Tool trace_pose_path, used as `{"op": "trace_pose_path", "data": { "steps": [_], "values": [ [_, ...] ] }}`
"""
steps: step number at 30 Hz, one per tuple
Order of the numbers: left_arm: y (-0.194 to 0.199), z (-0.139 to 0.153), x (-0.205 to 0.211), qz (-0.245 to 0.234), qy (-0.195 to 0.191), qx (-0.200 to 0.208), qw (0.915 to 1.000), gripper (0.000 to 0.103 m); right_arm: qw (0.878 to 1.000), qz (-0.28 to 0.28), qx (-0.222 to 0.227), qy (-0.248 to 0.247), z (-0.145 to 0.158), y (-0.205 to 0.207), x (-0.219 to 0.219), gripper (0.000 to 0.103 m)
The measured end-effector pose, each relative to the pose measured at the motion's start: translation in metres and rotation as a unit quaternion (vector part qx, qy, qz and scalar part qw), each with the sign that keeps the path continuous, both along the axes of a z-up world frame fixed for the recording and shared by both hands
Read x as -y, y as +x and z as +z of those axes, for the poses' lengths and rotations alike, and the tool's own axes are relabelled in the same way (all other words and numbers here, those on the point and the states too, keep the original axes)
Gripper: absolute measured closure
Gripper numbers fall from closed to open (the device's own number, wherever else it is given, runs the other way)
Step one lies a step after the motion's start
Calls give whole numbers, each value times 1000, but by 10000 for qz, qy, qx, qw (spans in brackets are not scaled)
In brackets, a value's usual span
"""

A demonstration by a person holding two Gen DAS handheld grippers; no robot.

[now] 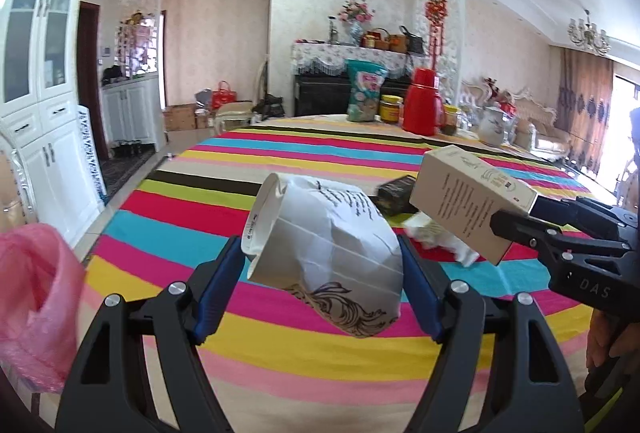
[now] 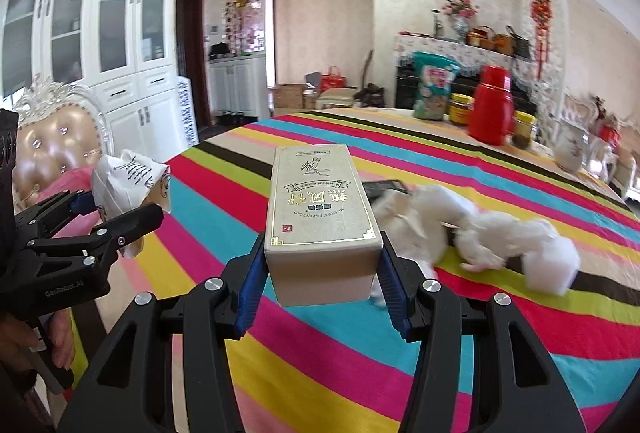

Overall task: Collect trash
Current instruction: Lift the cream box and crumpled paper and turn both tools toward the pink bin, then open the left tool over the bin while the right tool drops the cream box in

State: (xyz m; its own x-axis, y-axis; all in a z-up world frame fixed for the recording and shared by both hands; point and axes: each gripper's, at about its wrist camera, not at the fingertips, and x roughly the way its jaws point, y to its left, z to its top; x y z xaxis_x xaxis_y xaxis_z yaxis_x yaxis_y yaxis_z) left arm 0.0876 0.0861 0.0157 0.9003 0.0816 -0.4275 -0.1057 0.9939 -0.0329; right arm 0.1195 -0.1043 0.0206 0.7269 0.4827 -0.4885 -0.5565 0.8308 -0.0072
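My left gripper (image 1: 322, 265) is shut on a crushed white paper cup (image 1: 320, 253) with black print, held above the striped tablecloth (image 1: 280, 333). The left gripper with the cup also shows at the left of the right wrist view (image 2: 128, 209). My right gripper (image 2: 322, 273) is shut on a beige cardboard box (image 2: 316, 205) with gold lettering, held above the table. The box also shows in the left wrist view (image 1: 468, 201). Crumpled white tissues (image 2: 492, 233) and a small dark packet (image 1: 394, 193) lie on the cloth. A pink plastic bag (image 1: 32, 297) hangs at the table's left edge.
At the table's far end stand a red thermos (image 1: 422, 101), a teal snack bag (image 1: 364, 91), a yellow-lidded jar (image 1: 390, 109) and a white teapot (image 1: 494, 125). An ornate chair (image 2: 60, 141) stands left of the table. White cabinets (image 1: 40, 73) line the left wall.
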Motion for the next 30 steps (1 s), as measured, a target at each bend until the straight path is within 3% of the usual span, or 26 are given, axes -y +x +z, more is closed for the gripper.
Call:
{"op": "trace_pose_path", "data": {
  "steps": [15,23,30],
  "values": [
    [-72,1,-132,1247,158,4,9921,30,9914,1306,6,8,5,-21,-146,53],
    [-114,3,-210,1929,79,-89,9812,30,9763,2164,-59,68,5,-44,-231,53],
    [-137,2,-270,2234,29,-197,9745,30,9632,2667,-293,159,2,-53,-293,53]
  ]
}}
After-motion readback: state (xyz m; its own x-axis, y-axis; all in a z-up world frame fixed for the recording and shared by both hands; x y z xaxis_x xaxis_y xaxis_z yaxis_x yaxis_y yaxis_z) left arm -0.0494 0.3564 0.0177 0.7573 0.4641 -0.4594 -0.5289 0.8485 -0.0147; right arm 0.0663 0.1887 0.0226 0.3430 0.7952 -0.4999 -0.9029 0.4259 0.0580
